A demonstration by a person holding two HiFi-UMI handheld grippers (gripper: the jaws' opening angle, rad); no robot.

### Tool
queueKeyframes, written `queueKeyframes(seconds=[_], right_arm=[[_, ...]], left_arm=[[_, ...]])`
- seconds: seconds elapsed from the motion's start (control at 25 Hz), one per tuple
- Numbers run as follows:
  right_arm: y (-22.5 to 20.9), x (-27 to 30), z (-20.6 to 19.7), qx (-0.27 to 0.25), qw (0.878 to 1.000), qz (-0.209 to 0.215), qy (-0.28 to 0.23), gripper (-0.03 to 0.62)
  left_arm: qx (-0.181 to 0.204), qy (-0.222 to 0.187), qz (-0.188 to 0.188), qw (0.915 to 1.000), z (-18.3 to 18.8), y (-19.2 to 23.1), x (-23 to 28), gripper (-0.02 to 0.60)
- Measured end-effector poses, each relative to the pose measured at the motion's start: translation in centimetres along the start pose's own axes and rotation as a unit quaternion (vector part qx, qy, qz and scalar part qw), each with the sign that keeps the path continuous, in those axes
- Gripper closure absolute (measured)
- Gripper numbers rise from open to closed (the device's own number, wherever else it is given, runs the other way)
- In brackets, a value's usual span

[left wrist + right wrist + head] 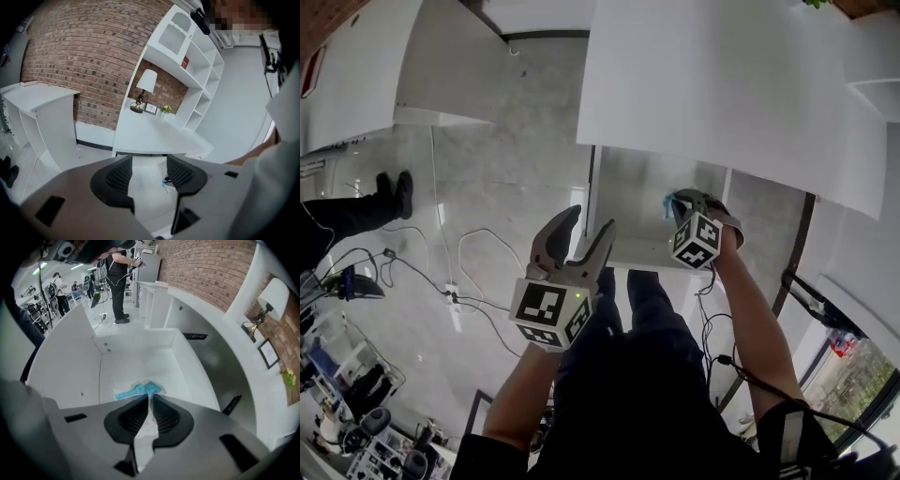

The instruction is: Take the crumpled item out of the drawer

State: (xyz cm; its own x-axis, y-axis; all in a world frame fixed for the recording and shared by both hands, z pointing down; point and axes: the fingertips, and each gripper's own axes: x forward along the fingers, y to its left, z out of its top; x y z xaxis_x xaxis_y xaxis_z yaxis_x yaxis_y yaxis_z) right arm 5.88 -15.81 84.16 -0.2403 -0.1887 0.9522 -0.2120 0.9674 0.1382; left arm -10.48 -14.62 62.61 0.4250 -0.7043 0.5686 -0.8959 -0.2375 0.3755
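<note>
Crumpled item gripped in drawer
It was pinched by the right hand-held gripper, its blue length stretched crosswise just beyond the tips; the left hand-held gripper was open.

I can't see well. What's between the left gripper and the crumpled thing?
Nothing but bare drawer floor lies between left gripper and crumpled thing, in the left gripper view.

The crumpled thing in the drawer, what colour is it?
The crumpled item is light blue and white, clearest in the right gripper view.
</note>
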Motion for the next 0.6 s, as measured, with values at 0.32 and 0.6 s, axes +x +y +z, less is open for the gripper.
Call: queueKeyframes(seconds=[0.32, 0.6], right_arm=[[-2.2, -7.0, 2.3, 0.043, 0.996, -0.054, -0.053, 0.562], [-4.9, -13.5, 3.8, 0.126, 0.981, -0.085, -0.122, 0.562]], left_arm=[[0.032, -0.027, -0.015, 0.999, 4.1, -2.8, -1.6, 0.354], [0.061, -0.054, -0.026, 0.9963, 7.9, -5.6, -2.3, 0.354]])
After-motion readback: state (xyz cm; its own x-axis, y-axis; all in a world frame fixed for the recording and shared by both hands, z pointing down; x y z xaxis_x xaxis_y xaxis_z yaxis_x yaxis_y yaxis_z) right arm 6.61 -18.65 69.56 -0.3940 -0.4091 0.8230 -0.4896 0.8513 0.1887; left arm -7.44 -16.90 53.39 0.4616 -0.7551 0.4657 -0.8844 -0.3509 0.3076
